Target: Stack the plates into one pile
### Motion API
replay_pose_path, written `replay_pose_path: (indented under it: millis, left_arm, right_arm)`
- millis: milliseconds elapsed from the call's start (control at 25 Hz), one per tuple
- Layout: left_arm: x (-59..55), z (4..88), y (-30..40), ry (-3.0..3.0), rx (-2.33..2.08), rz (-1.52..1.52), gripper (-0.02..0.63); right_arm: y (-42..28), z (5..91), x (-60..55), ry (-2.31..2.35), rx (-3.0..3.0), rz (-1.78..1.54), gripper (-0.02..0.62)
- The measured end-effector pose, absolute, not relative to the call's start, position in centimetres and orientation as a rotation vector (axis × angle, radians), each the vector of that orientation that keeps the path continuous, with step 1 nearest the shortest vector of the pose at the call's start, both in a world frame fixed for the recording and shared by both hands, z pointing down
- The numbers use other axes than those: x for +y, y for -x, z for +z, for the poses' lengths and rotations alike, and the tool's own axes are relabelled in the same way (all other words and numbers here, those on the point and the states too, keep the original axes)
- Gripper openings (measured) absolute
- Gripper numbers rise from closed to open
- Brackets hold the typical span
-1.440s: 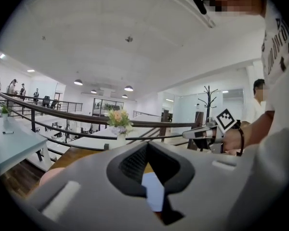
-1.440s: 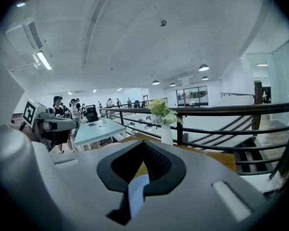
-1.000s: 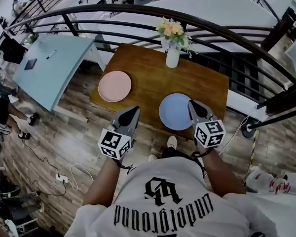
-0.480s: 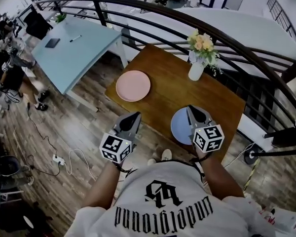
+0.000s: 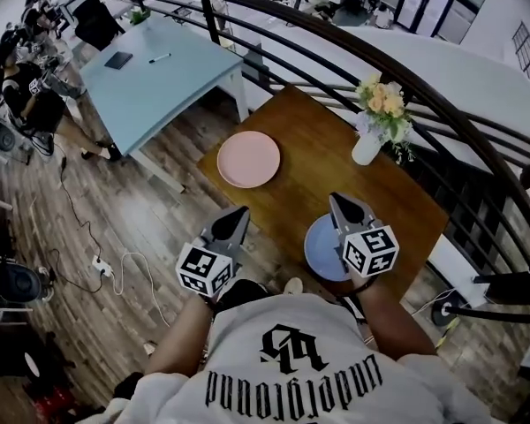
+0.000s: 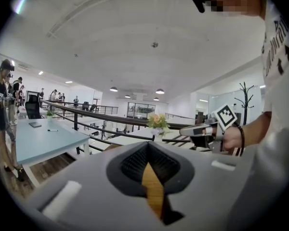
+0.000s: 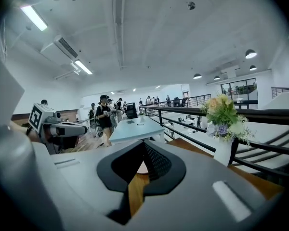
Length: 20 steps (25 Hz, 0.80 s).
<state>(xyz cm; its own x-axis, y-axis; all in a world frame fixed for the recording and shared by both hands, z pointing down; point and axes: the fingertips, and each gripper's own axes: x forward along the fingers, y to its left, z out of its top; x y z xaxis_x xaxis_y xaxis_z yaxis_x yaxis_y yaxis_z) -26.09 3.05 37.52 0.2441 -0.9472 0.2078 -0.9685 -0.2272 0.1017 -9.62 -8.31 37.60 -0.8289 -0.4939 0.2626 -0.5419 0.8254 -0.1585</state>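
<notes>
i hold my left gripper [image 5: 237, 215] and right gripper [image 5: 339, 203] with jaws pressed together, nothing between them. on the wooden table [image 5: 311, 168], the pink plate [image 5: 248, 159] lies well apart from the blue plate [image 5: 321, 247], unstacked. the white vase [image 5: 367, 148] holds flowers [image 5: 382, 104].

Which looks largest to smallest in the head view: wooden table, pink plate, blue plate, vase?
1. Wooden table.
2. Pink plate and blue plate: these look alike, and the right gripper partly hides the blue one, so they are unranked.
3. Vase.
</notes>
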Motion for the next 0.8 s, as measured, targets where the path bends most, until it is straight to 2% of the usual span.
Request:
replay_pose_path:
  millis: [400, 800]
  left_arm:
    - [0.6, 38.6, 27.0, -2.289, -1.808, 0.154, 0.046]
    - [-4.5, 41.6, 31.4, -2.335, -1.716, 0.189, 0.046]
  right_arm:
    - [11.4, 39.3, -10.0, -0.708, -2.786, 0.368, 0.003]
    - [15.5, 42.5, -12.1, -0.739, -2.726, 0.423, 0.003]
